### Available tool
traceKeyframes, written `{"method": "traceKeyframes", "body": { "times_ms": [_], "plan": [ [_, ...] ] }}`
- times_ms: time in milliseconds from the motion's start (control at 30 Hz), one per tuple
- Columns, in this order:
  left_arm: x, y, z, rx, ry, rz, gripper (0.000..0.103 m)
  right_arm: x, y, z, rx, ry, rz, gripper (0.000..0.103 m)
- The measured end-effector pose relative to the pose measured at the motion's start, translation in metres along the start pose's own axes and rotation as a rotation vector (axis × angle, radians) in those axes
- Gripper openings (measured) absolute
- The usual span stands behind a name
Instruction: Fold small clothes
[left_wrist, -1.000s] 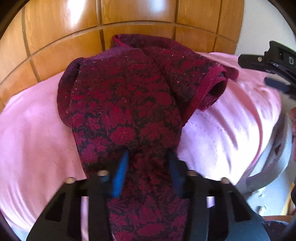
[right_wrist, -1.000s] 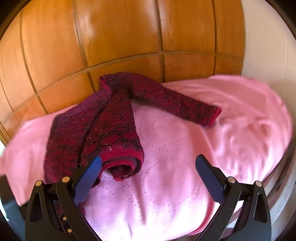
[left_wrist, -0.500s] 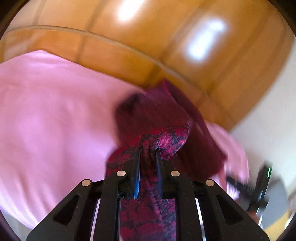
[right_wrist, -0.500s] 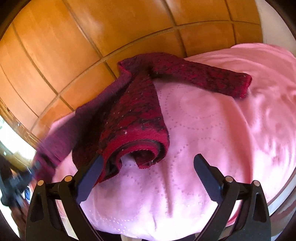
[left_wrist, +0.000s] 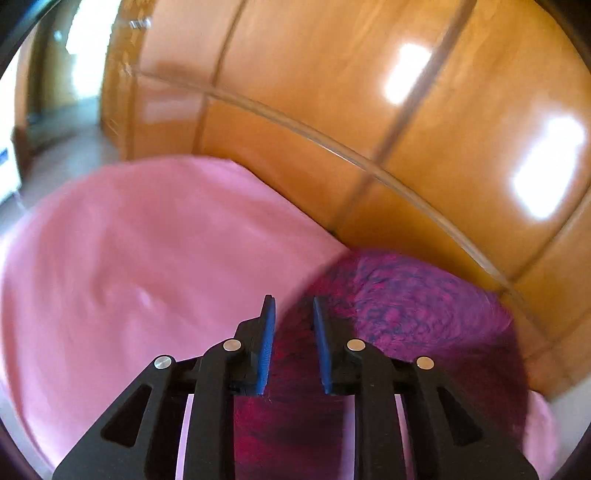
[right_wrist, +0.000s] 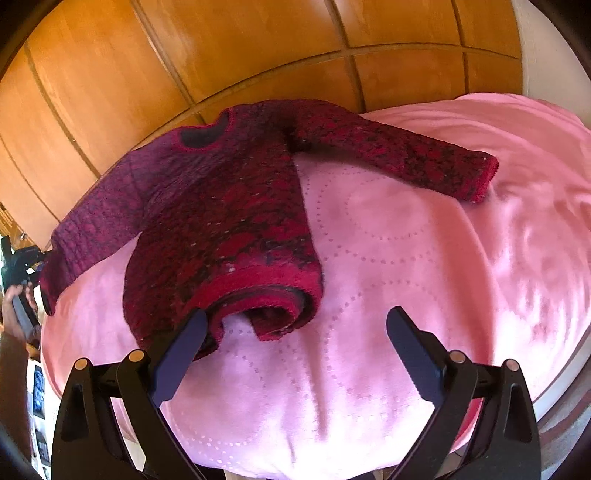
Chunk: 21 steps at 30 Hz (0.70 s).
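A glossy wooden panelled wall (right_wrist: 258, 55) of warm orange-brown boards, cut by dark grooves into large rectangles, fills the back of both views and stands right behind the bed; bright window glare patches sit on it in the left wrist view. In front of it lies one pink quilted bedspread (right_wrist: 388, 295), soft and slightly rumpled, stitched with dotted concentric rings. On that cover lies the single garment, a small knitted sweater (right_wrist: 229, 206) in dark red with a black floral pattern and a plain red ribbed hem, cuffs and neckline. It lies mostly flat with the neck towards the wall, one sleeve stretched out to the right across the pink cover, the other running down to the left edge of the bed, and its hem curled under into a loose roll at the near side. The right gripper (right_wrist: 295, 336) hovers just in front of that rolled hem, its two dark blue fingers spread wide with nothing between them; one finger overlaps the hem's left end in the picture. The left gripper (left_wrist: 293, 343) has its two blue pads a small gap apart over the blurred left sleeve; whether they pinch the knit I cannot tell.
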<state>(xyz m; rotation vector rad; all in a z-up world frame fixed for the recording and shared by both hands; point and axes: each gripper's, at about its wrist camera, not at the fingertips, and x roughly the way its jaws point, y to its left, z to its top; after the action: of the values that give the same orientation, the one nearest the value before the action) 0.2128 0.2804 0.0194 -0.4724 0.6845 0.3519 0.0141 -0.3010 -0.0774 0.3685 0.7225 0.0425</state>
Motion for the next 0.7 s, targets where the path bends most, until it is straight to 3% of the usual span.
{"method": "traceKeyframes", "body": {
  "times_ms": [33, 67, 100, 167, 233, 333, 500, 533, 600, 667, 700],
  "plan": [
    [-0.003, 0.0, 0.0, -0.007, -0.011, 0.021, 0.045, 0.001, 0.0, 0.001, 0.007, 0.004, 0.005, 0.098],
    [-0.007, 0.002, -0.002, -0.03, -0.021, 0.019, 0.073, 0.001, -0.001, 0.002, 0.007, 0.005, 0.005, 0.098],
    [-0.011, 0.007, -0.005, -0.054, -0.034, 0.003, 0.081, 0.002, 0.0, 0.002, -0.001, 0.003, 0.0, 0.098],
    [-0.022, 0.007, -0.027, -0.071, -0.023, -0.107, 0.081, 0.006, 0.001, 0.001, -0.016, 0.012, 0.008, 0.098],
    [-0.021, -0.004, -0.057, -0.061, 0.048, -0.2, 0.08, 0.01, 0.002, 0.001, -0.026, 0.02, 0.012, 0.098],
    [-0.012, -0.024, -0.122, -0.083, 0.227, -0.423, 0.08, 0.018, 0.003, -0.001, -0.039, 0.023, 0.009, 0.098],
    [0.01, -0.068, -0.212, -0.065, 0.424, -0.537, 0.08, 0.031, 0.006, -0.003, -0.093, 0.021, -0.001, 0.098],
    [0.011, -0.075, -0.224, -0.082, 0.433, -0.564, 0.08, 0.033, 0.006, -0.004, -0.104, 0.014, -0.003, 0.098],
    [0.007, -0.088, -0.233, -0.082, 0.372, -0.593, 0.08, 0.037, 0.006, -0.005, -0.12, 0.012, -0.004, 0.098],
    [0.007, -0.098, -0.242, -0.134, 0.41, -0.639, 0.08, 0.043, 0.006, -0.005, -0.139, 0.014, -0.007, 0.092],
    [0.006, -0.104, -0.243, -0.126, 0.419, -0.66, 0.072, 0.046, 0.007, -0.005, -0.15, 0.013, -0.009, 0.088]
  ]
}}
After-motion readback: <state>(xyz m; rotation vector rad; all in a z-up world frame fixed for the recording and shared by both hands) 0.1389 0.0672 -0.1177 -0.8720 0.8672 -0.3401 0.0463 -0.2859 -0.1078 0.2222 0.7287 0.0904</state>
